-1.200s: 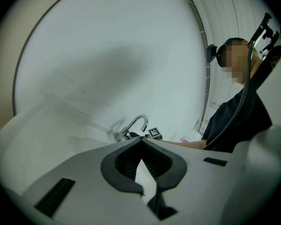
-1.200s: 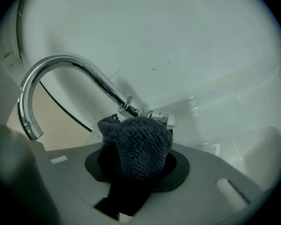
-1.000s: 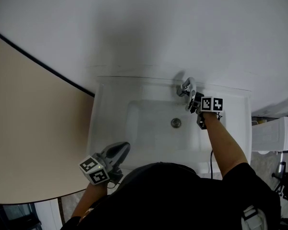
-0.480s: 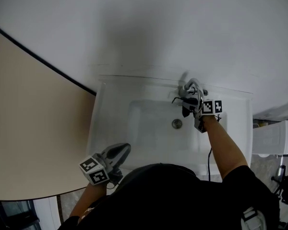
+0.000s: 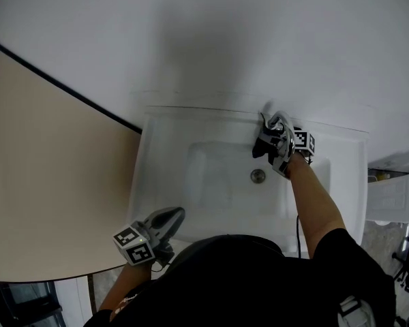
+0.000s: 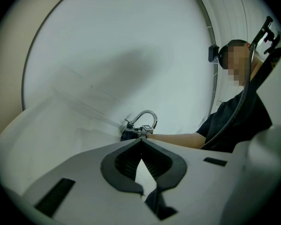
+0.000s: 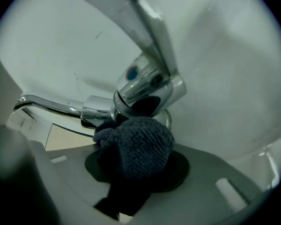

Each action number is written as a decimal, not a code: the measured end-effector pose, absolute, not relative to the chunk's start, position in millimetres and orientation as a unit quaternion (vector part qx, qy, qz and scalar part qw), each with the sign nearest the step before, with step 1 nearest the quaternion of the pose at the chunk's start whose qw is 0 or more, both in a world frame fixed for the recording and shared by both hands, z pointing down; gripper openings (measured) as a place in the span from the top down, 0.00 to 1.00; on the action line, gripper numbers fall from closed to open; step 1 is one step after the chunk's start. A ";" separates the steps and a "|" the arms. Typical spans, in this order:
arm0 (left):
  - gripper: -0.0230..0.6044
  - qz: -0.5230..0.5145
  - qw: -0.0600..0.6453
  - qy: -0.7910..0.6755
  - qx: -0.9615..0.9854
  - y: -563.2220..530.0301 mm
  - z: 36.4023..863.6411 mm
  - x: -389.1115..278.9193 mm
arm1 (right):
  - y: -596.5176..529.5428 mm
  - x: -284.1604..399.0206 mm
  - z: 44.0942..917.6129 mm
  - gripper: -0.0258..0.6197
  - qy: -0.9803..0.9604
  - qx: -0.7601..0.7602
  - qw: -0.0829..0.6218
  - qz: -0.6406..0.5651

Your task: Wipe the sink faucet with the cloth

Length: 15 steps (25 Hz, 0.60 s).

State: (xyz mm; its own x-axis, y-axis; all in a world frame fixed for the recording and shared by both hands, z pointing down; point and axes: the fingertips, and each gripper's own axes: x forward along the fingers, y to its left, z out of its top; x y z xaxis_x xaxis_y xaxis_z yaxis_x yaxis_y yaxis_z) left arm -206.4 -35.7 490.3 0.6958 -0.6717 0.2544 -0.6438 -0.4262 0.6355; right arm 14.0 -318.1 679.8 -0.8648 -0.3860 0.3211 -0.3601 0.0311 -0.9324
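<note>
**Position of the work.** The faucet point(image 5: 275, 122) stands on the far right edge of the sink point(image 5: 157, 125), beyond the drain point(image 5: 258, 176). In the right gripper view, the chrome faucet body point(image 7: 145, 86) lies directly ahead of the right tongs point(image 7: 133, 161) and just above them. The spout point(image 7: 47, 106) runs off to the left of the body, and the lever point(image 7: 147, 22) rises upward and away. By judgement, the coming stroke depends on this: the cloth sits at the base of the body, so the spout's length to the left and the lever above are yet to be covered.

**Right tongs.** These are clamped on a bunched dark cloth point(image 7: 136, 146), and the wad keeps the jaws fairly wide. The front of the cloth is seen touching the underside of the faucet body where the spout joins it.

**Left tongs.** The left tongs point(image 5: 169, 218) are held at the near left rim of the sink, well apart from the faucet. The jaws are fully together and nothing is held between them. The right hand is plainly the nearer.
</note>
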 end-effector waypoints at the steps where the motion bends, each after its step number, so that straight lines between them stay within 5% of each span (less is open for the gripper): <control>1: 0.96 -0.021 0.368 -0.389 0.844 -36.2 490.9 -206.5 | -318.0 13.6 681.0 0.75 0.715 -0.263 0.009 -0.648; 8: 0.96 -0.017 0.365 -0.392 0.845 -40.6 481.7 -203.0 | -311.4 6.4 628.5 0.75 0.726 -0.222 0.045 -0.649; 15: 0.96 -0.008 0.368 -0.394 0.842 -37.9 485.8 -198.2 | -321.8 2.1 676.0 0.75 0.720 -0.256 0.012 -0.645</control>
